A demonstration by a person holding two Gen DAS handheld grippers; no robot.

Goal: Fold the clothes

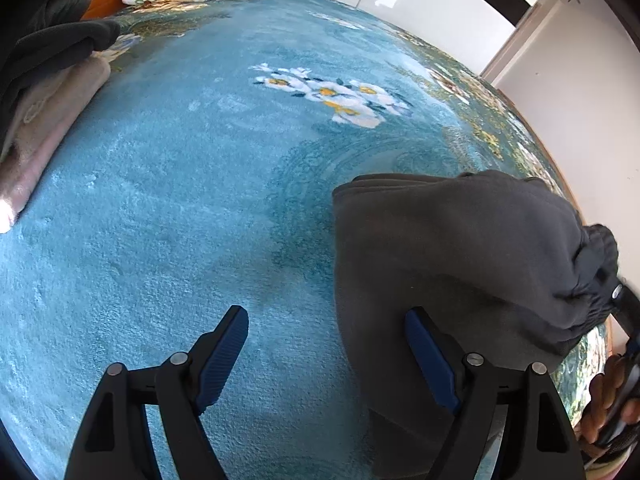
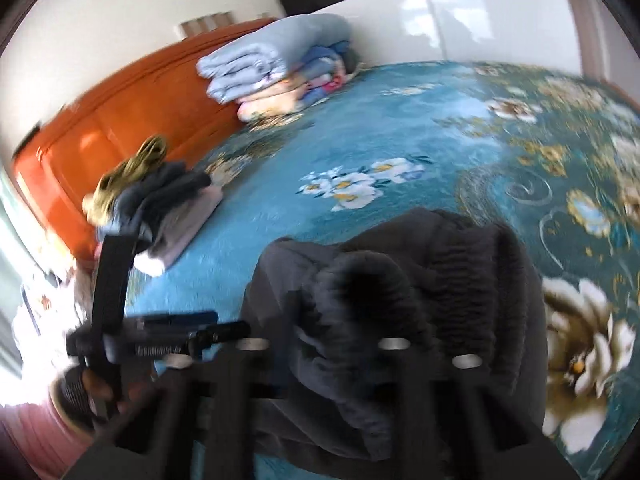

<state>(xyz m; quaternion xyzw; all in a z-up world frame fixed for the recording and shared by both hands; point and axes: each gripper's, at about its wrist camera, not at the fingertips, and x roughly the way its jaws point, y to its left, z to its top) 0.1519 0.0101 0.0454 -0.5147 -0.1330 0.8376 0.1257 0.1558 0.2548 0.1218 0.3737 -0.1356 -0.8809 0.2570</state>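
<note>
The dark grey garment (image 1: 448,248) lies on the bed (image 1: 180,200), which has a blue flowered cover, and it sits close to the near edge of the bed, on the right side as the left wrist camera sees it. It looks like trousers already folded over, with a gathered elastic waistband (image 2: 460,264) at one end. I judge it to be soft, thick and rather light, not slippery and not fragile; it will bend and sag where it is not supported, so the best hold is on the doubled waistband or on a folded edge, where several layers can be pinched together. Its long axis seems to run from the near edge toward the middle of the bed, the waistband end being nearest to the right hand-held gripper (image 2: 360,304). The right hand-held gripper has its jaws nearly together, and bunched waistband cloth covers them; the picture is blurred, so I judge it is gripping this cloth. The left hand-held gripper (image 1: 326,344) is wide open above the bed cover with nothing between its fingers; its right finger stands over the left edge of the garment. A pile of folded clothes (image 1: 44,112) rests toward the far left corner, well apart.
</note>
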